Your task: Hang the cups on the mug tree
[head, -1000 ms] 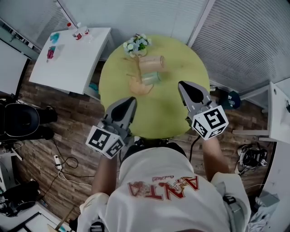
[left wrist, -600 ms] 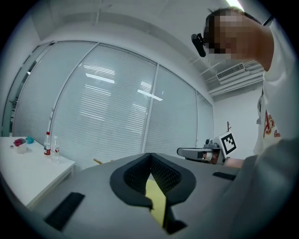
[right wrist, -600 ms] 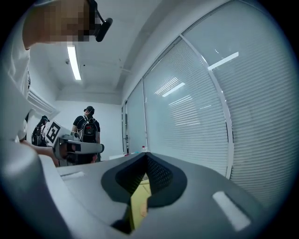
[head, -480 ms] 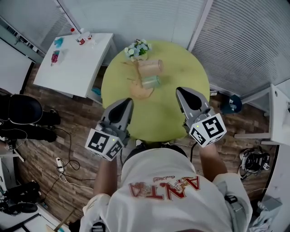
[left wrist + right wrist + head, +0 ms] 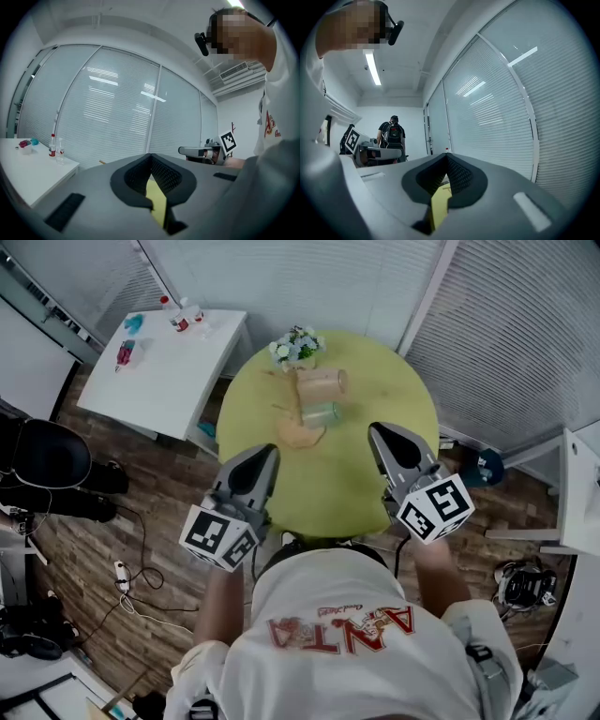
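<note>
A wooden mug tree (image 5: 298, 434) stands on the round yellow-green table (image 5: 347, 474), seen from above. Just beyond it are a peach cup (image 5: 321, 382) and a pale green cup (image 5: 322, 413), both apparently on their sides. My left gripper (image 5: 270, 450) is held over the table's near left edge, shut and empty. My right gripper (image 5: 375, 429) hovers over the near right part, also shut and empty. In the left gripper view the left gripper's (image 5: 150, 157) jaws meet at the tips; in the right gripper view the right gripper's (image 5: 446, 156) do the same. Both are well short of the cups.
A small pot of flowers (image 5: 297, 346) sits at the table's far edge. A white side table (image 5: 169, 367) with bottles (image 5: 183, 313) stands to the left, a black chair (image 5: 47, 456) further left. Window blinds close the back. A person with a backpack (image 5: 392, 133) stands far off.
The head view has drifted a little, so the table sits slightly further right in frame. Both grippers stay shut in about the same place. The cups have not moved.
</note>
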{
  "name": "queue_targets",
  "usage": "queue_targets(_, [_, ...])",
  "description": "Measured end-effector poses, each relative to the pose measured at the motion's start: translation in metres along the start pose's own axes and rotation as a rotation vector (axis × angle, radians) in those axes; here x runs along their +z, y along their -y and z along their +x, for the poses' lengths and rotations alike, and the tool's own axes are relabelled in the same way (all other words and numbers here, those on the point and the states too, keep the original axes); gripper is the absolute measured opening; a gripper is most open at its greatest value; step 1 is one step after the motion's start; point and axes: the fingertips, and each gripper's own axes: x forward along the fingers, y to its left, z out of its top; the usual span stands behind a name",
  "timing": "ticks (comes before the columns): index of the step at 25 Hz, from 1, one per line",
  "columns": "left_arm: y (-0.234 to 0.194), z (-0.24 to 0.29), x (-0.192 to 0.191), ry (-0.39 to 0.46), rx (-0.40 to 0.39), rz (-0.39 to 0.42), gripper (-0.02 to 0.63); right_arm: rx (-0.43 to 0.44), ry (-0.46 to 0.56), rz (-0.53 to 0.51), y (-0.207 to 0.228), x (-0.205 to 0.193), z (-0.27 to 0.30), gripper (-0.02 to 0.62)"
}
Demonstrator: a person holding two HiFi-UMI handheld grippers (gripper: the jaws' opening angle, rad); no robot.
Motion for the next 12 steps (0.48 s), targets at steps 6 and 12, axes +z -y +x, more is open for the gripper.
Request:
queue_targets(6, [0.0025,-0.0030,0.0006,-0.001,-0.008,0.002,0.009,0.001,-0.010,-0.004,-0.0028,-0.0022,-0.0016,0.000])
queue_targets(12, [0.0015,-0.0061,-0.0011,0.000,-0.011,-0.005,0.009,0.010,-0.024,-0.006,-0.0070,-0.0073,0.0002,0.002])
